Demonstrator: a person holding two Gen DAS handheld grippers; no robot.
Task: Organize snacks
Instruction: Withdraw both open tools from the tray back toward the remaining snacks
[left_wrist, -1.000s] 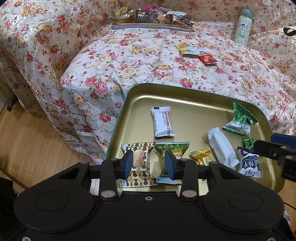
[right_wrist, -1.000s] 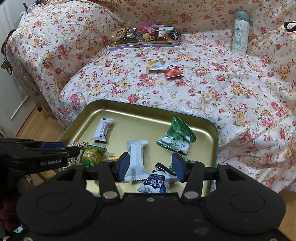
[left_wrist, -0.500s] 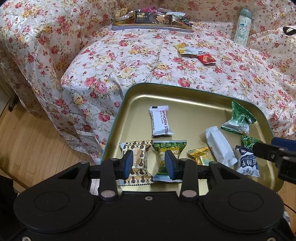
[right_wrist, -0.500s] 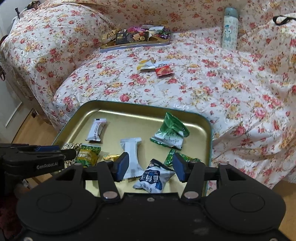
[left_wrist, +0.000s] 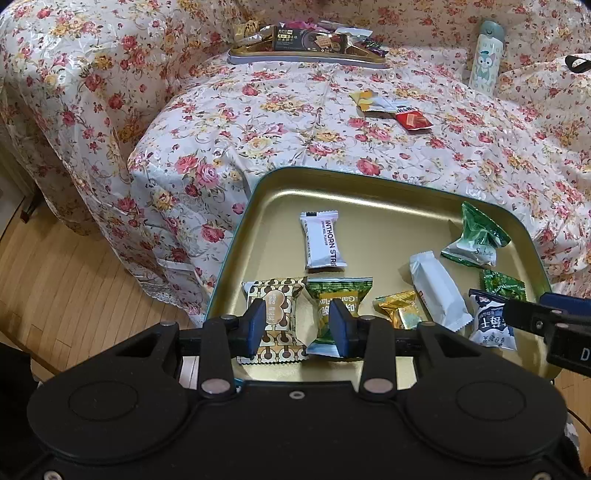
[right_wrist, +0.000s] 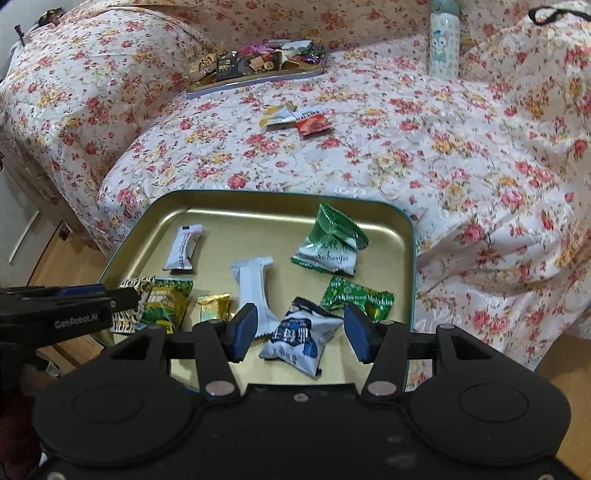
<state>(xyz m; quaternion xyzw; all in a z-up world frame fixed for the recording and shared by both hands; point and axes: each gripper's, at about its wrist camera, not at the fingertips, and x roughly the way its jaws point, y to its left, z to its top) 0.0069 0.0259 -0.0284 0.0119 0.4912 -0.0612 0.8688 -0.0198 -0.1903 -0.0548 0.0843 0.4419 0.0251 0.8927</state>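
A gold tray with a teal rim holds several wrapped snacks at the sofa's front edge. My left gripper is open over the tray's near edge, above a brown patterned packet and a green packet. My right gripper is open above a blue-and-white packet. Also in the tray are a white hawthorn bar, a white bar and green pouches. Two loose snacks, yellow and red, lie on the sofa.
A second tray piled with snacks sits at the back of the floral sofa. A pale bottle stands at the back right. Wood floor lies to the left.
Both grippers and the gold tray have shifted slightly towards the sofa; the view has crept forward. Both jaws stay open and empty.
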